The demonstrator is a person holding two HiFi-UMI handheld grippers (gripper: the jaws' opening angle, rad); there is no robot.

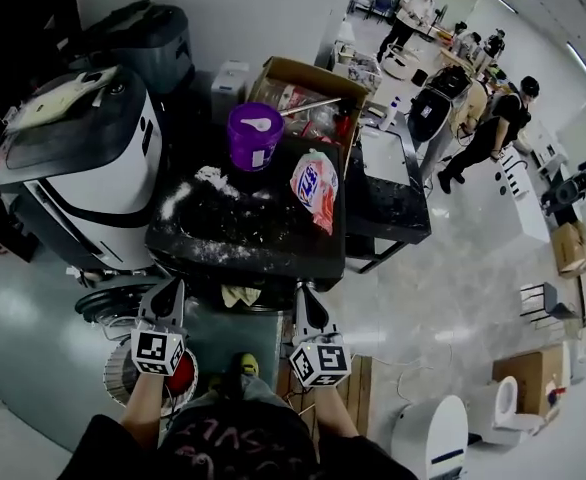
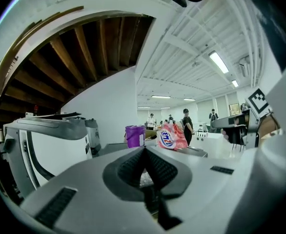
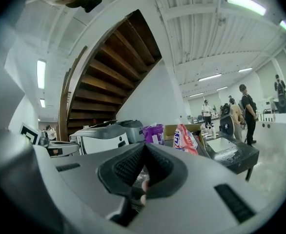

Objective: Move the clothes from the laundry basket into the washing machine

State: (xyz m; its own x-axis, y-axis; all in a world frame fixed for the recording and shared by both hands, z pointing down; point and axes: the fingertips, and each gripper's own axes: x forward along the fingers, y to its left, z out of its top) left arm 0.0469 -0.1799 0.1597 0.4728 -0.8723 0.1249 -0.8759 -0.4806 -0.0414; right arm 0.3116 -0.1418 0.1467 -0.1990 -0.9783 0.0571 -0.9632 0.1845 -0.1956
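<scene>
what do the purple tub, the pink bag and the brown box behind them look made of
Purple tub: likely plastic, smooth with an even, slightly glossy colour. Pink bag: seems thin plastic film, crinkled, shiny and printed. Brown box: cardboard, matte with open flaps.

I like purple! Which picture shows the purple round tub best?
The head view: it looks down on the purple round plastic tub, showing its lid with a white scoop on top. Both gripper views show the tub only from the side, small and far off, so the lid's top is hidden.
</scene>
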